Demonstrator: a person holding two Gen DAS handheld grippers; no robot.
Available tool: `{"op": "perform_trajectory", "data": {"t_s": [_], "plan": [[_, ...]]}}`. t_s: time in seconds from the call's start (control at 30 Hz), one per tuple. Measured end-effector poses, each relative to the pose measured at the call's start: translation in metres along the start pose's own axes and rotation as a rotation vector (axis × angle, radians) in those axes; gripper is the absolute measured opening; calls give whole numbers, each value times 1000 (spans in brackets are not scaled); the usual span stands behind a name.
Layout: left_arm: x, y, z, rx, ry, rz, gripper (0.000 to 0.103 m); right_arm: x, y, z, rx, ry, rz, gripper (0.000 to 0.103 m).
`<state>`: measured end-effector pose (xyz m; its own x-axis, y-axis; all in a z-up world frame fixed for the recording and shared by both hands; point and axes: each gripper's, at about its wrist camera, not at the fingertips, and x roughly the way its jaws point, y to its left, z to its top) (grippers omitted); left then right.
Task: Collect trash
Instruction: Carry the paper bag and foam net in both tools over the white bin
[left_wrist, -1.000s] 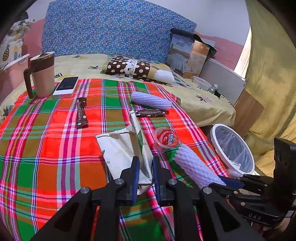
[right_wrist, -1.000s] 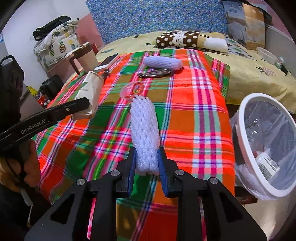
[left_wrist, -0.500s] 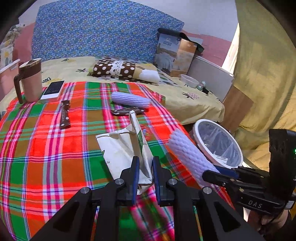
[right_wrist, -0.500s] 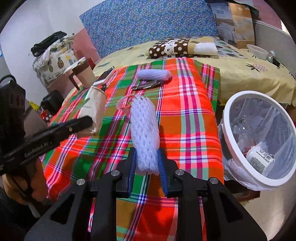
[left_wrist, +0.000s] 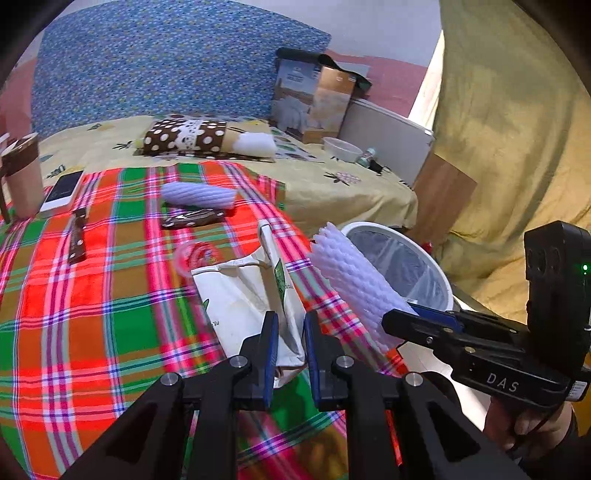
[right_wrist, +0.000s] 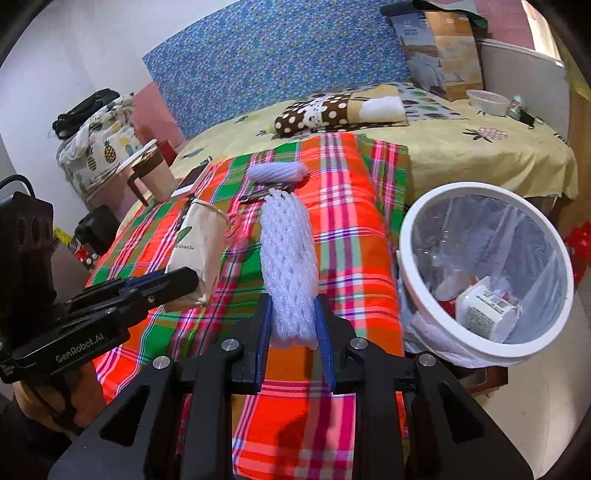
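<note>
My left gripper (left_wrist: 289, 332) is shut on a cream paper bag (left_wrist: 243, 295), held above the plaid cloth (left_wrist: 92, 302). My right gripper (right_wrist: 293, 325) is shut on a white foam net sleeve (right_wrist: 288, 258), lifted off the cloth and pointing away from me. The same sleeve (left_wrist: 351, 280) shows in the left wrist view, just left of the white bin (left_wrist: 439, 280). In the right wrist view the bin (right_wrist: 410, 236) stands on the floor to the right, lined with clear plastic, with a cup and scraps inside. The paper bag (right_wrist: 199, 251) hangs at the left.
On the cloth lie a second foam sleeve (left_wrist: 199, 194), a dark wrapper (left_wrist: 192, 218), another wrapper (left_wrist: 77, 236) and a small red-lidded cup (left_wrist: 195, 254). A mug (left_wrist: 22, 177) and phone (left_wrist: 62, 188) stand at the far left. A pillow (left_wrist: 199, 138) and box (left_wrist: 314, 103) sit behind.
Both grippers have swung to the right with their loads, bringing the bin nearer in both views. The foam sleeve now stands beside the bin's rim. Grips unchanged.
</note>
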<state>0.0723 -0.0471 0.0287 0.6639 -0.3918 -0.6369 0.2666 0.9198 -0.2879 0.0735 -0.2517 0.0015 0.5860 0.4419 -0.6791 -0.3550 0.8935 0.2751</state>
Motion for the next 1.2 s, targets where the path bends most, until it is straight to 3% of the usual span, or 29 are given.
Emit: {"op": "perform_trajectory", "data": {"t_s": [0.73,1.2], "plan": [[27,-45,12,71,27,-70,15,-17,-37,-3,80,-54,-44,26],[54,-84,24,142,50,-143,15,-33,-73,-4,156,-90,-117,26]]}}
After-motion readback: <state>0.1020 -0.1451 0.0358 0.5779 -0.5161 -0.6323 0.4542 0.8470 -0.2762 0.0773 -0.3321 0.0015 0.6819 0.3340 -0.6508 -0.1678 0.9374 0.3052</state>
